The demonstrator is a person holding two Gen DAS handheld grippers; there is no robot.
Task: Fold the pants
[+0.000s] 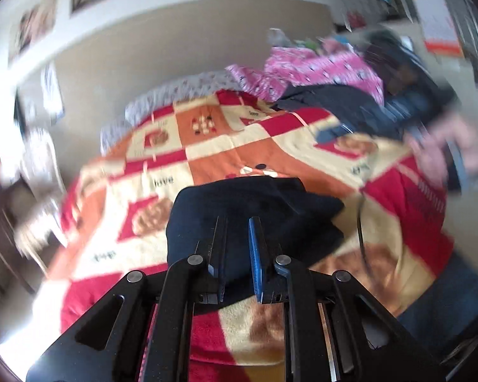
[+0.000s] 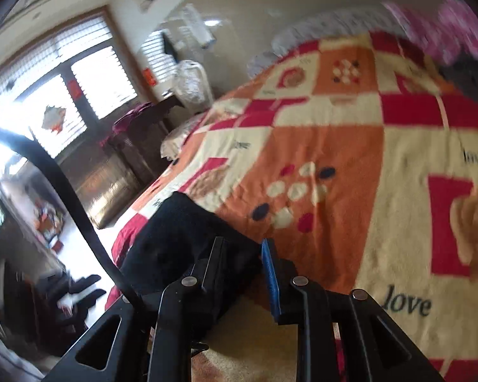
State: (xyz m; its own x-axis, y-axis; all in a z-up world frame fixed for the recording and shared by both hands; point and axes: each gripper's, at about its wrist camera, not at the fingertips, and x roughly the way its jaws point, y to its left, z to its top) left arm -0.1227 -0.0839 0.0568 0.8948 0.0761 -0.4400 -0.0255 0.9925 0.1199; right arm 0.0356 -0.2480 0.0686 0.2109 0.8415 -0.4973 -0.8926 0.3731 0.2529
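Folding looks mostly done — dark pants (image 1: 255, 213) bundled compactly on the blanket (image 1: 207, 156); left gripper (image 1: 237, 222) pinching them, right gripper (image 2: 240, 248) parted — release, tidy left.

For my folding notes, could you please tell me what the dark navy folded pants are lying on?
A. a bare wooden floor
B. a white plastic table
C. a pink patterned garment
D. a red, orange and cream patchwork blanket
D: the dark navy folded pants rest directly on the red, orange and cream patchwork blanket covering the bed.
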